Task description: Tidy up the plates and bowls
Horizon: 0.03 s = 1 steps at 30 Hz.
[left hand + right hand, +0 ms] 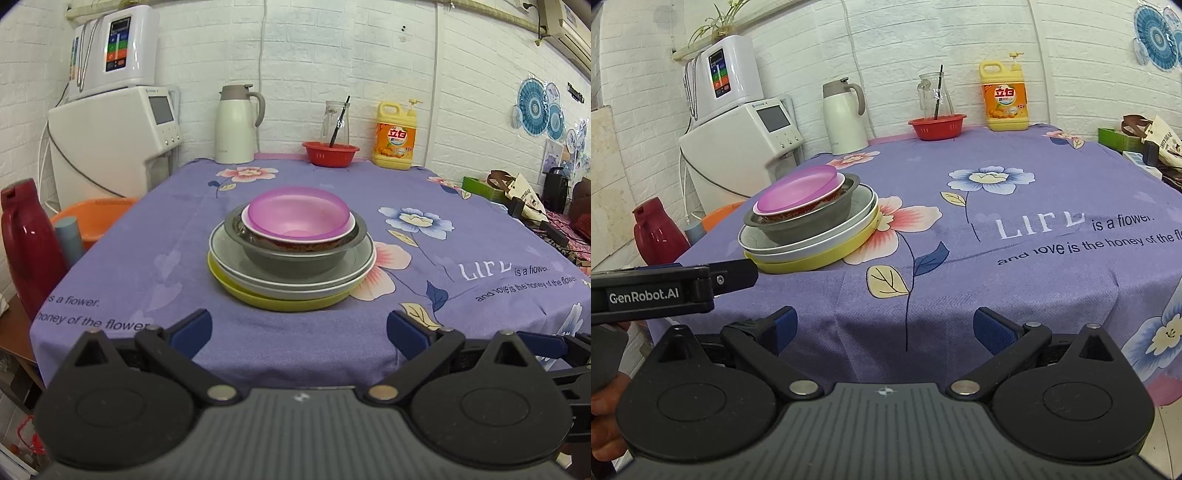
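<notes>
One stack of dishes stands on the purple flowered tablecloth [461, 229]. From the bottom it holds a yellow plate [280, 301], a white plate [295, 284], a grey metal bowl [295, 258], a red-patterned white bowl [295, 243] and a pink bowl [298, 216] on top. My left gripper [299, 332] is open over the table's near edge, short of the stack, holding nothing. In the right wrist view the pink bowl [798, 190] tops the stack at left. My right gripper [884, 328] is open and empty, to the right of the stack. The left gripper's body [665, 290] reaches in from the left.
Along the back wall stand a white thermos jug [236, 125], a red basket [330, 153] with a glass jug [335, 122], and a yellow detergent bottle [395, 136]. White appliances [114, 140], a red flask [27, 243] and an orange basin [92, 218] sit left of the table. Clutter lies at right.
</notes>
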Available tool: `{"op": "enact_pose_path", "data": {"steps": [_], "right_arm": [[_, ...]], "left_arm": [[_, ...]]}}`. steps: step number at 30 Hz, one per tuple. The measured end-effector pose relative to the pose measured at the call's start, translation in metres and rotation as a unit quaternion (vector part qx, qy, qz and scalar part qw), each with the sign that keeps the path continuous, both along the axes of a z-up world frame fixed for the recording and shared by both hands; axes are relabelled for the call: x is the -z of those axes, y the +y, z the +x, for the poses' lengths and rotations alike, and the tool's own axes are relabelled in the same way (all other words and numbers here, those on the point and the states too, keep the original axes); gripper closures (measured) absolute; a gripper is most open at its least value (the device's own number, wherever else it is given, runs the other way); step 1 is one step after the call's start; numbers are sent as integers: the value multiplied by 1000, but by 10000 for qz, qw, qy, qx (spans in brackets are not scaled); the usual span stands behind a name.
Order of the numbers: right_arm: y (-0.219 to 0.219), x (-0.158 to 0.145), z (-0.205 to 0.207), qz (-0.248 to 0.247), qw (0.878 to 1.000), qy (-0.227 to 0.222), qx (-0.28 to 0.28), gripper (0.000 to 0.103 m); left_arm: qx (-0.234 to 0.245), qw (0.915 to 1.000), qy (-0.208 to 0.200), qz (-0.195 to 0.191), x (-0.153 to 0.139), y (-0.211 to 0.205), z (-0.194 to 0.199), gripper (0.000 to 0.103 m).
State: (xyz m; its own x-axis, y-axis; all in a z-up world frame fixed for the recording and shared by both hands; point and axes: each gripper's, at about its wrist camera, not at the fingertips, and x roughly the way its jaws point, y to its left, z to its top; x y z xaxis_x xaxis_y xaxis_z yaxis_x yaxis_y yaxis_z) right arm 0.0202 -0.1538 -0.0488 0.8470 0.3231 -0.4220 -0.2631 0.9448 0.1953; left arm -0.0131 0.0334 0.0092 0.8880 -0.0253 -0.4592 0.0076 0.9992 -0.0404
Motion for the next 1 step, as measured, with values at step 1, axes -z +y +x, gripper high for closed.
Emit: {"op": "enact_pose_path", "data": {"steps": [1], "right_arm": [[0,0,0,6,10000,-3,3,0]], "left_arm": [[-4,10000,6,-3,0,0,0,4]]}}
